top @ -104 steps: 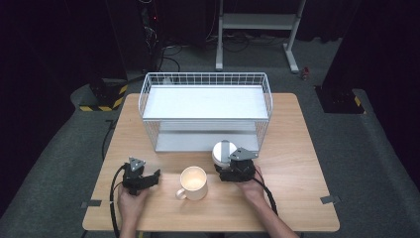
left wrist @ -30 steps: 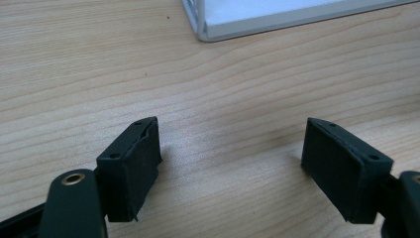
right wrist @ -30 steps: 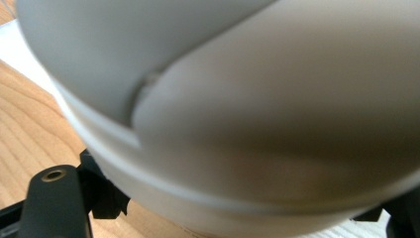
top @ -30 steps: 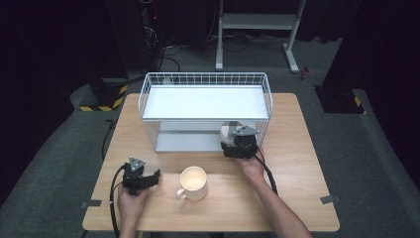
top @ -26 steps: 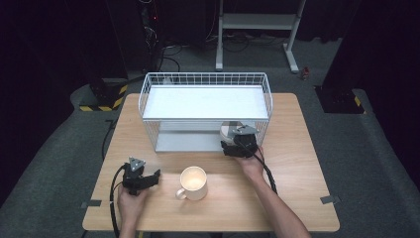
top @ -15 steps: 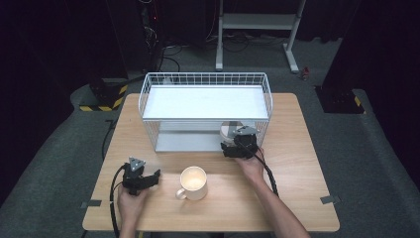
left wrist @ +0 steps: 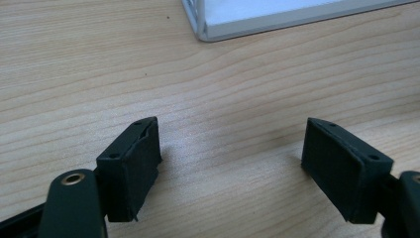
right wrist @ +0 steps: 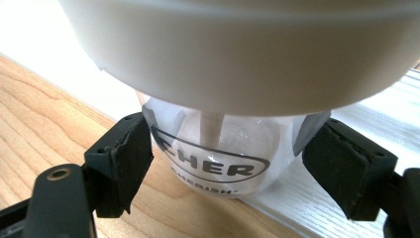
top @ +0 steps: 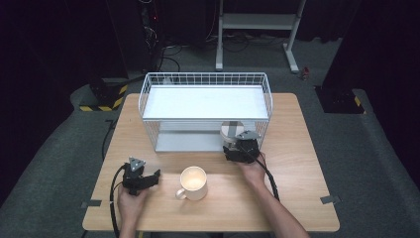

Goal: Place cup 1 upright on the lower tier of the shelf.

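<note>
jaws closing round the cup [right wrist: 218,148], right gripper [top: 241,148] level.

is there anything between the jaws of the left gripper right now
No: in the left gripper view the left gripper has its jaws standing apart over bare wooden table, with nothing between them.

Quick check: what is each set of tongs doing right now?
Left tongs: open, nothing between them, above bare table.
Right tongs: around the clear cup, just closing; left pad touches, right pad apart.
</note>
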A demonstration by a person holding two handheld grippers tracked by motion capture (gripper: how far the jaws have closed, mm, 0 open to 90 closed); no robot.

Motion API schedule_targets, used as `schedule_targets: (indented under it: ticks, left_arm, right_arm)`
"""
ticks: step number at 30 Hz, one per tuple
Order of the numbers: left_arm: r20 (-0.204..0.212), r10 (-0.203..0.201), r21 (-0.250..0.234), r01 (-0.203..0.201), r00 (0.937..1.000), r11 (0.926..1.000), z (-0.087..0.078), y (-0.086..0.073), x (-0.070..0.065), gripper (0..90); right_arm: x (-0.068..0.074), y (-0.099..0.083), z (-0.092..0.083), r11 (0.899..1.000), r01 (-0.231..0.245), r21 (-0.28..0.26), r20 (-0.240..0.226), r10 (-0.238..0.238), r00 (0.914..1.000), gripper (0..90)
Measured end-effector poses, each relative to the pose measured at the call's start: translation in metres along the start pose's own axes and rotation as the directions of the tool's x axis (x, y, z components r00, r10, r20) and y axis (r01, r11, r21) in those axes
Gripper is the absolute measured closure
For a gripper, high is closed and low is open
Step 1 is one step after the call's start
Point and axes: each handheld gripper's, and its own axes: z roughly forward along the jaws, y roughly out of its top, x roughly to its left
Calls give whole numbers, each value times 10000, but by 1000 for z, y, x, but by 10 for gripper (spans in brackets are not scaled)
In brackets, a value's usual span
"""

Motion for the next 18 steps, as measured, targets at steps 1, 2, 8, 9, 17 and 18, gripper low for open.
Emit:
schedule_targets:
  ticks: [1, 2, 8, 9, 17, 18]
  left_arm:
    - [-1, 5, 1, -5, 10000, 10000, 0, 0, 0, 231]
    - [3, 2, 1, -2, 10000, 10000, 0, 0, 0, 231]
    - [13, 22, 16, -22, 10000, 10000, 0, 0, 0, 230]
    - [13, 22, 16, -22, 10000, 10000, 0, 0, 0, 230]
    - [3, 3, 3, -3, 10000, 10000, 0, 0, 0, 230]
    - [5, 4, 1, -4, 10000, 10000, 0, 0, 0, 230]
  right_arm:
    - [0, 0, 0, 10000, 0, 0, 0, 0, 10000, 197]
    - [0, 0, 0, 10000, 2, -6, 27, -2, 10000, 197]
    - [0, 1, 2, 9999, -123, 38, 132, 122, 9998, 197]
    - [0, 1, 2, 9999, -123, 38, 132, 122, 9998, 197]
    - [-4, 3, 8, 9998, -195, 31, 280, 194, 9994, 201]
    - [-5, 3, 10, 9996, -259, 118, 343, 254, 9991, 207]
